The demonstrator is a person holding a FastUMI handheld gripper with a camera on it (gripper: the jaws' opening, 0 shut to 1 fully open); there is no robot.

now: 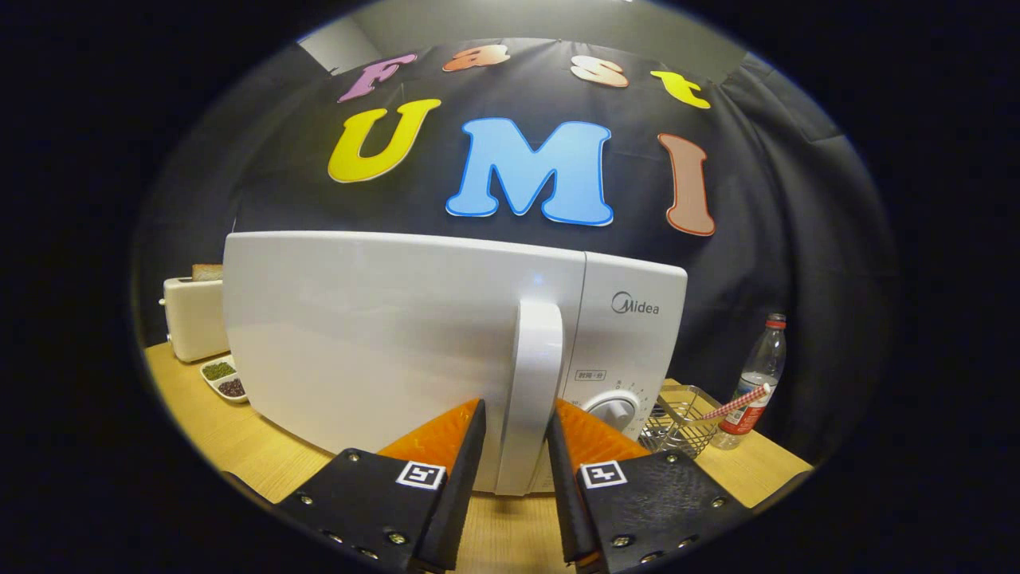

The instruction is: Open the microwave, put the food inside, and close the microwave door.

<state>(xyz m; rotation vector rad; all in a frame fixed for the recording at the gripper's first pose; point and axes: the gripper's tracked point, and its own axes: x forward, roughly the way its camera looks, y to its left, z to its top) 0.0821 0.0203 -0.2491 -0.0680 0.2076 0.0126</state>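
A white microwave [374,343] stands on the wooden table right in front of me, and its door looks closed. The door's white vertical handle [535,351] runs down between my two fingers. My gripper [519,402] is open around the lower part of the handle. The right finger [594,434] lies against the handle's side, while a narrow gap shows between the left finger [446,434] and the handle. To the right of the handle are the control panel and its round dial [612,408].
A cream toaster [194,317] with a slice of bread in it stands left of the microwave, with a small two-part dish of grains [224,378] in front. To the right are a wire basket [677,422], a striped straw [737,404] and a plastic bottle [757,379].
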